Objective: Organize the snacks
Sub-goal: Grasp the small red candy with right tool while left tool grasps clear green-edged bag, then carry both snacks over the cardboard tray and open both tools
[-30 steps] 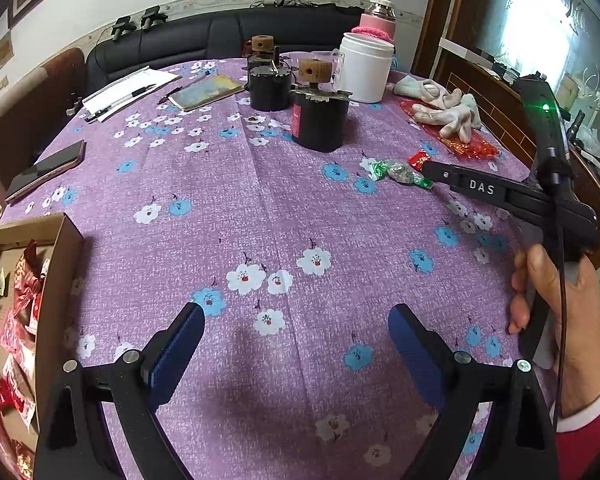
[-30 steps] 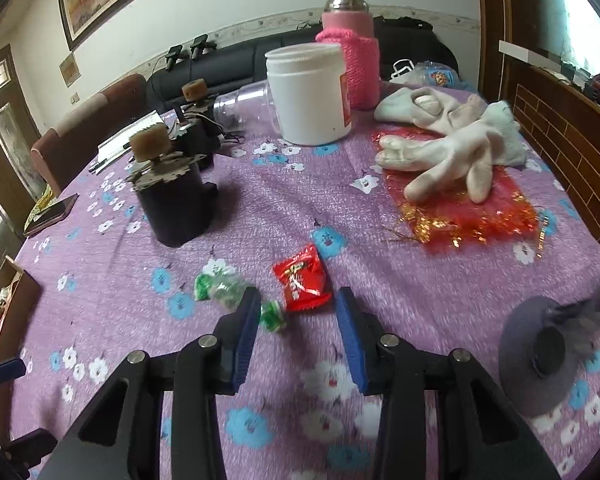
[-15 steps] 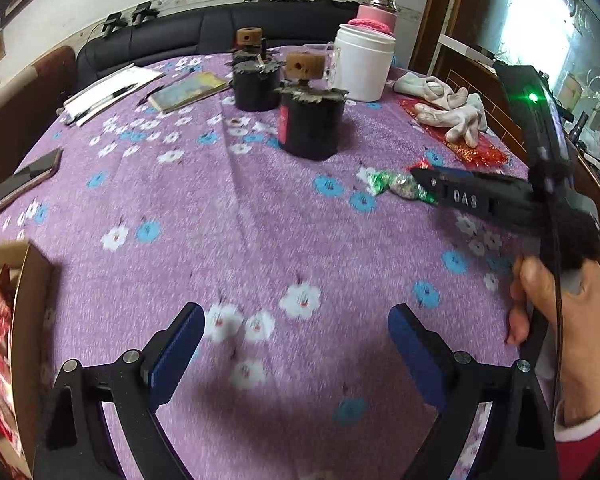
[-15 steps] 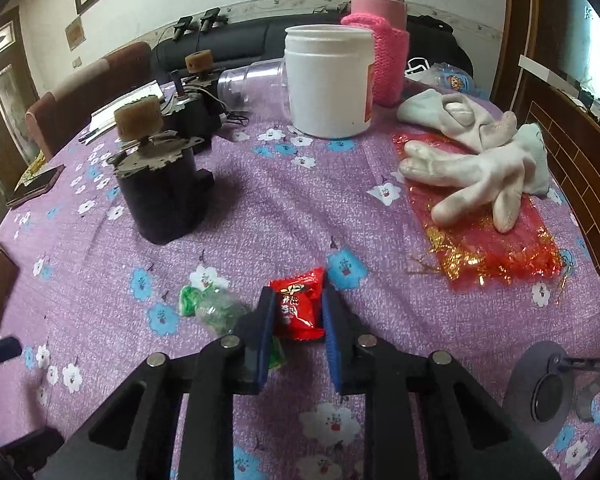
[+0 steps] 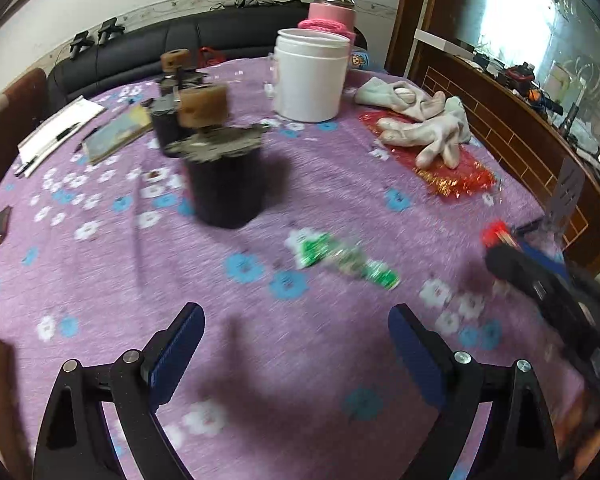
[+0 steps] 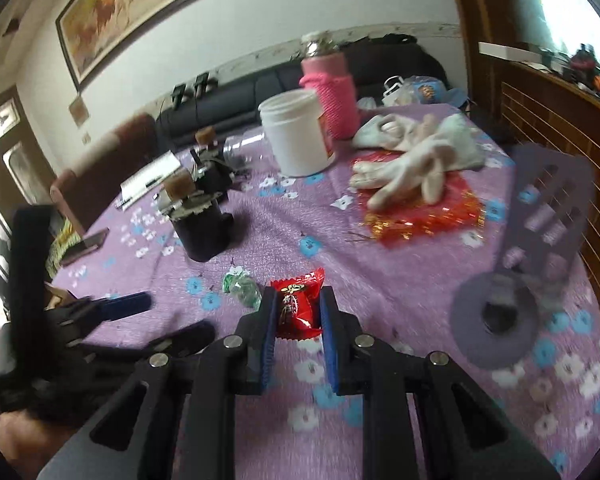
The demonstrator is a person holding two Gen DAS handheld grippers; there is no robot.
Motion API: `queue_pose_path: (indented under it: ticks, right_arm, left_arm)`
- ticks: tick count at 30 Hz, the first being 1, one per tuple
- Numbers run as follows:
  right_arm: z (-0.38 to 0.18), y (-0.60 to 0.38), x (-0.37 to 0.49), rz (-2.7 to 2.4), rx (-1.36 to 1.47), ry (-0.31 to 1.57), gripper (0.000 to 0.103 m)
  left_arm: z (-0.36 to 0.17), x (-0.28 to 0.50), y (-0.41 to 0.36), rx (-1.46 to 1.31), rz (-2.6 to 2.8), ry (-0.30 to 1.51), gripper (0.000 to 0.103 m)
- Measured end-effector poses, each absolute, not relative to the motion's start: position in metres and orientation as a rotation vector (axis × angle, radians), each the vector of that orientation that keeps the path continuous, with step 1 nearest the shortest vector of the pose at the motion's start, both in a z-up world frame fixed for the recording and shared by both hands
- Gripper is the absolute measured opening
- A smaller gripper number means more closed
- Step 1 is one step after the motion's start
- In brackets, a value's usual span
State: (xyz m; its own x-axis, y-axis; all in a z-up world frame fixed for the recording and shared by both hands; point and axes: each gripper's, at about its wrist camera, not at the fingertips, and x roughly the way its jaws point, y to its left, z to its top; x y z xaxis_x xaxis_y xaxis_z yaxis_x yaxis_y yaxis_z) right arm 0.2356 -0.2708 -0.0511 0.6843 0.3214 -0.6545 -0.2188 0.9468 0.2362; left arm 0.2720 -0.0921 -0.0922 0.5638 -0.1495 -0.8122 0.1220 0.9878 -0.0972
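1. My left tongs (image 5: 296,344) stand wide apart with nothing between the pads, only bare purple cloth of the desk (image 5: 100,280) under them. I read them as kept free and ready for the next sweet, since the other hand is busy.

2. Just beyond them, slightly right of centre, the green candy (image 5: 342,258) lies flat on the cloth, well clear of both pads. It is the last loose sweet I can see, so I judge it is next.

3. The black pot (image 5: 226,184) with its brown cork top sits left of and behind the candy. It is near enough that I would approach from the near side to avoid knocking it.

4. At the far right of the left view the right tongs (image 6: 298,312) show, blurred, with a patch of red at their tip. In their own view they have just been closing and are now nearly shut, clamped on the red snack packet (image 6: 298,308), which stands upright between the pads. It appears to be lifted off the cloth, though I cannot be sure.

5. The grip falls across the packet's middle, leaving both crimped ends free; I think that keeps it from slipping while it is carried.

6. Far right, the white gloves (image 6: 412,160) on a red glittery bag (image 6: 428,216) and the white tub (image 6: 296,140) stay out of the way.
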Motion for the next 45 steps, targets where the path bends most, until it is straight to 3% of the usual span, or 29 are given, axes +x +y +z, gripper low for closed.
queue_pose_path:
  ticks: [10,14,21,25,45]
  right_arm:
    - [-0.052,-0.291,0.208,0.305,0.214,0.757,0.02]
    - [-0.049,-0.296,0.202,0.302,0.227,0.745,0.02]
    - [-0.05,-0.294,0.197,0.318,0.25,0.746,0.02]
    - [-0.05,-0.284,0.19,0.337,0.25,0.746,0.02]
    - [-0.042,-0.196,0.137,0.466,0.212,0.728,0.02]
  left_arm:
    - [-0.115,0.309,-0.127,-0.034,-0.08,0.988,0.091]
    - [-0.114,0.31,-0.125,-0.006,-0.026,0.971,0.071]
    - [-0.11,0.304,-0.111,-0.002,-0.024,0.976,0.02]
    - [-0.109,0.292,-0.107,0.005,-0.028,0.969,0.016]
    - [-0.064,0.159,-0.02,-0.04,0.122,0.841,0.016]
